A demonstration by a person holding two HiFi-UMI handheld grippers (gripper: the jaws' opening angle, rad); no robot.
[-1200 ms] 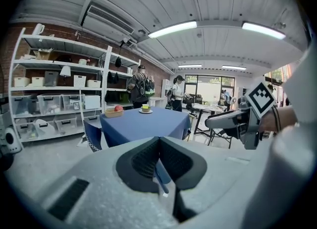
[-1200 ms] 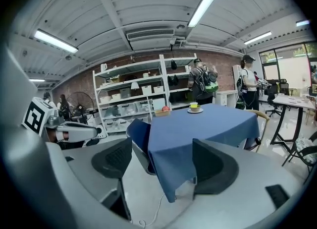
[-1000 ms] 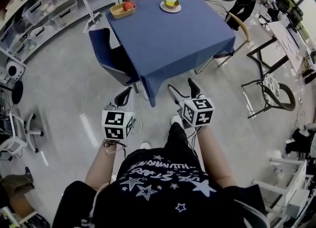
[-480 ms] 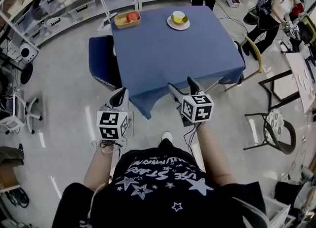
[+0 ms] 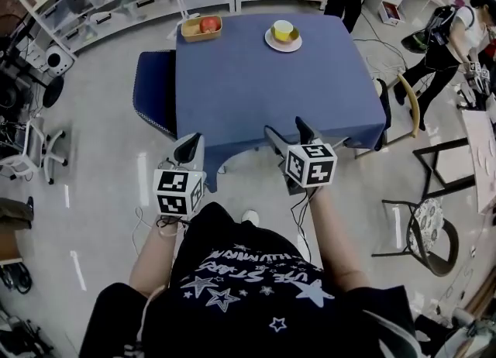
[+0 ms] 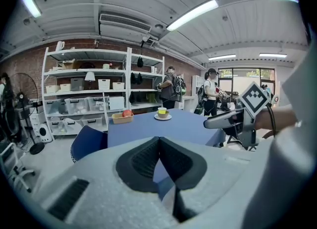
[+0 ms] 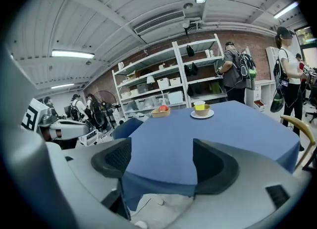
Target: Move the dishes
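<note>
The big blue counter fills the top middle of the head view. Just below its near edge, the left gripper is pressed shut with nothing in it. The right gripper is wide open and empty. The basket and the plate sit at the counter's far edge, near the top.

A person in a black short-sleeved T-shirt printed with white stars and lettering; at eleven and one o'clock, grey left tongs and right tongs carry white cubes with black square markers.
</note>
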